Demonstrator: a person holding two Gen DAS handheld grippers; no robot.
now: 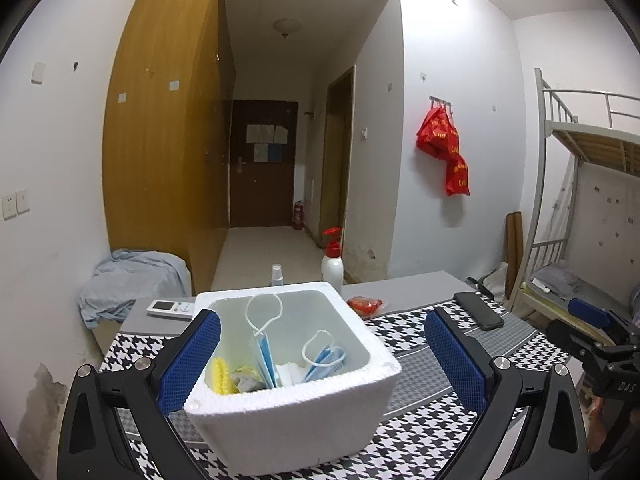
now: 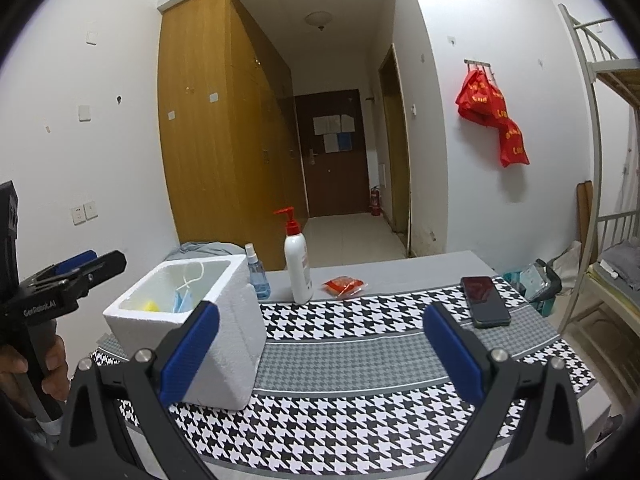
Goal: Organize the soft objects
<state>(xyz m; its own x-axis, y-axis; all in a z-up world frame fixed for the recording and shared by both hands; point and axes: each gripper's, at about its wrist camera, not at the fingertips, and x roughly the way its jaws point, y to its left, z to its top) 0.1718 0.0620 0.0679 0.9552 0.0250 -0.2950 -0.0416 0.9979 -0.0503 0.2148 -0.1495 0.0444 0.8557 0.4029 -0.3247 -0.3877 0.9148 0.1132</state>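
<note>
Even indoor light, sharp, fisheye warp + dark corners

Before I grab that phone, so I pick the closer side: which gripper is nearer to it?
Right. The right gripper is open just short of the phone; the left gripper straddles the foam box, farther away.
</note>
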